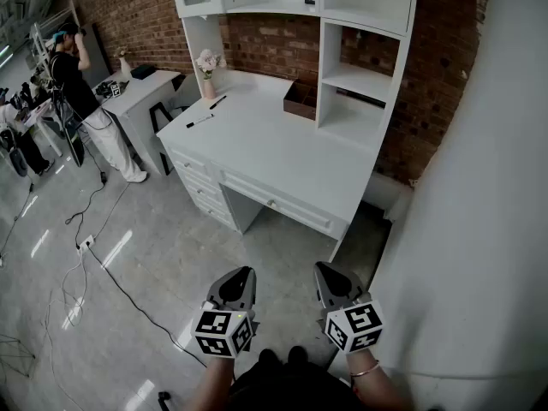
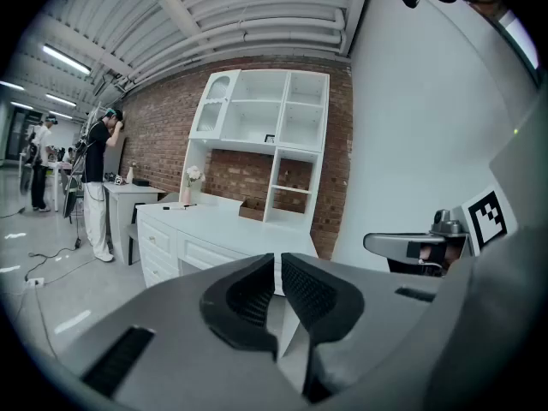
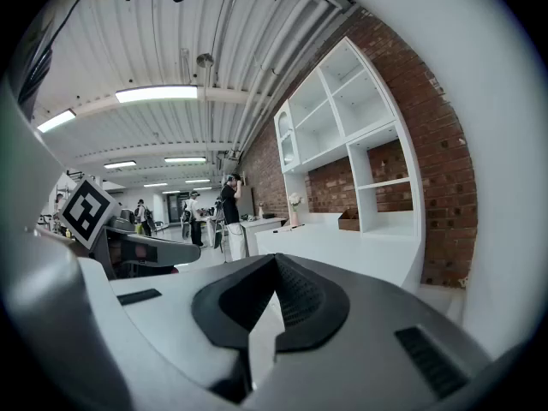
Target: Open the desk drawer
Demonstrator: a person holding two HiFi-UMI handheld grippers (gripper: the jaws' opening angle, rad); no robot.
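Observation:
A white desk point(image 1: 282, 148) with a shelf hutch stands against the brick wall. Its wide centre drawer point(image 1: 274, 202) with a small knob is closed, and a stack of closed drawers point(image 1: 199, 185) sits to its left. Both grippers hang low in front of me, well short of the desk. My left gripper point(image 1: 242, 274) point(image 2: 277, 259) is empty, its jaws only a narrow slit apart. The tips of my right gripper point(image 1: 325, 272) point(image 3: 276, 259) meet on nothing. The desk point(image 2: 214, 221) point(image 3: 342, 242) shows ahead in both gripper views.
On the desk lie a marker point(image 1: 199, 121), a vase of flowers point(image 1: 208, 65) and a brown box point(image 1: 301, 99). A person point(image 1: 86, 101) stands by a grey side table point(image 1: 141, 88) at the left. Cables point(image 1: 94, 247) cross the floor. A white wall point(image 1: 479, 229) runs close on the right.

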